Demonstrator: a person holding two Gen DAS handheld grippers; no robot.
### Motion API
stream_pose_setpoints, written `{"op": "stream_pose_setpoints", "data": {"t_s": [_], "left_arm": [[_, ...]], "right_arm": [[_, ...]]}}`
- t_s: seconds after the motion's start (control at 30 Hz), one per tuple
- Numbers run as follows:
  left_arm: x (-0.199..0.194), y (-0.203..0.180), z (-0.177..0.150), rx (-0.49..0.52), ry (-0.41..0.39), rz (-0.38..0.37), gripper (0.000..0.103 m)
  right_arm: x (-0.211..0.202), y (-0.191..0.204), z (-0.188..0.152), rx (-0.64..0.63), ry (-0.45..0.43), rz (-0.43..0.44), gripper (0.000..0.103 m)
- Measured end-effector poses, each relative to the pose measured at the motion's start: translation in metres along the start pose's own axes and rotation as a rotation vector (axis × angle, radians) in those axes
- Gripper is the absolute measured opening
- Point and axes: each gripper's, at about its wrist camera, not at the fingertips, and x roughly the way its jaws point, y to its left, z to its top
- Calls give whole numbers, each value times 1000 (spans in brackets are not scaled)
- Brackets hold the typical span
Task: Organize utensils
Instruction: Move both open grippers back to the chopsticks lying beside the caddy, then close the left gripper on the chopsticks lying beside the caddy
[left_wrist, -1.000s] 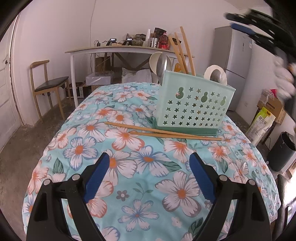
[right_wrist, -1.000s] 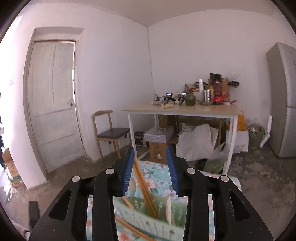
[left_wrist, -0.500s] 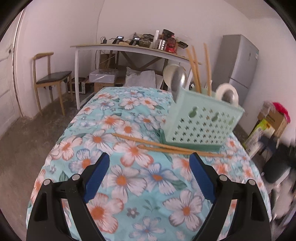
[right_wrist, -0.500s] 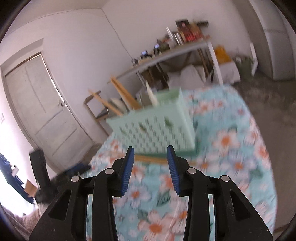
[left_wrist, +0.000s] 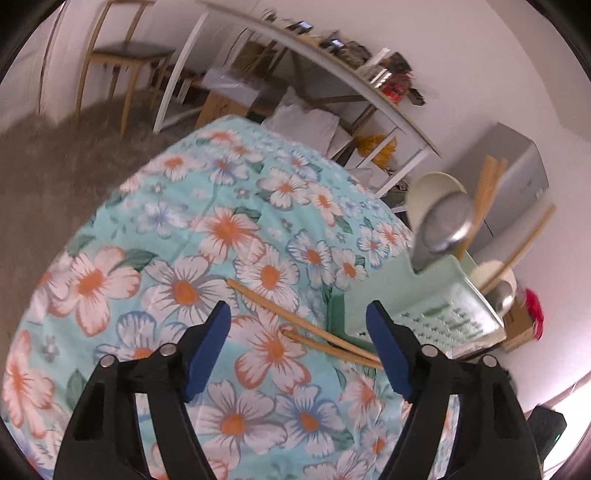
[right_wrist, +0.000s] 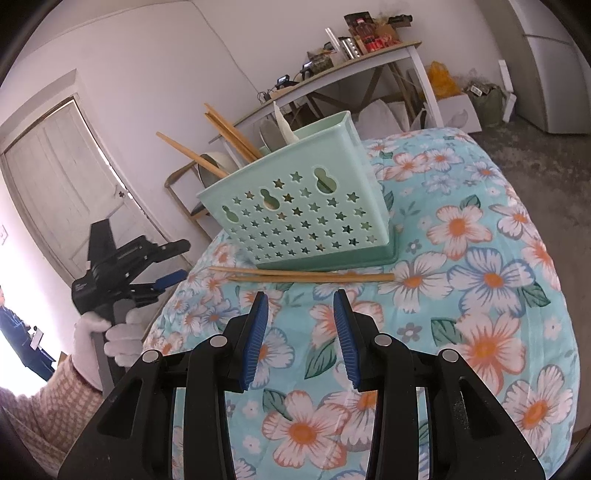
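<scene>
With nothing between its closing fingers, the left gripper (left_wrist: 298, 328) has swung nearer the two light, stiff, slippery chopsticks (right_wrist: 306, 275) lying on the bench (right_wrist: 480, 295) against the green caddy (right_wrist: 306, 218)—best pinched mid-length—while the half-open, empty right gripper (right_wrist: 300, 320) has dropped from above.

Right gripper (right_wrist: 300, 300) low over floral table (right_wrist: 480, 295), jaws apart, empty. Two chopsticks (right_wrist: 306, 275) flat just before green basket (right_wrist: 306, 221). Left gripper (right_wrist: 173, 262) off-edge, jaws seemingly closing.
</scene>
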Motion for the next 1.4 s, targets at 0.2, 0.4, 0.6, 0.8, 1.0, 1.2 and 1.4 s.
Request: {"op": "stream_pose_setpoints", "data": {"t_s": [0.2,0.4,0.6,0.8,1.0,1.2,1.4], "left_arm": [[15,8,0,-82,32,4,68],[22,7,0,-107,33,15,67],[25,8,0,-128,25,32,67],[26,16,2,-178,23,46,66],[28,20,3,-199,25,56,65],[29,24,3,-242,27,67,62],[33,33,2,-322,35,89,55]], "right_arm": [[4,-4,-1,12,14,7,36],[4,0,0,11,14,8,36],[4,2,2,18,12,6,36],[7,4,5,22,15,10,36],[7,7,7,28,4,16,36],[6,7,7,43,-1,20,36],[2,10,8,47,-10,25,36]]}}
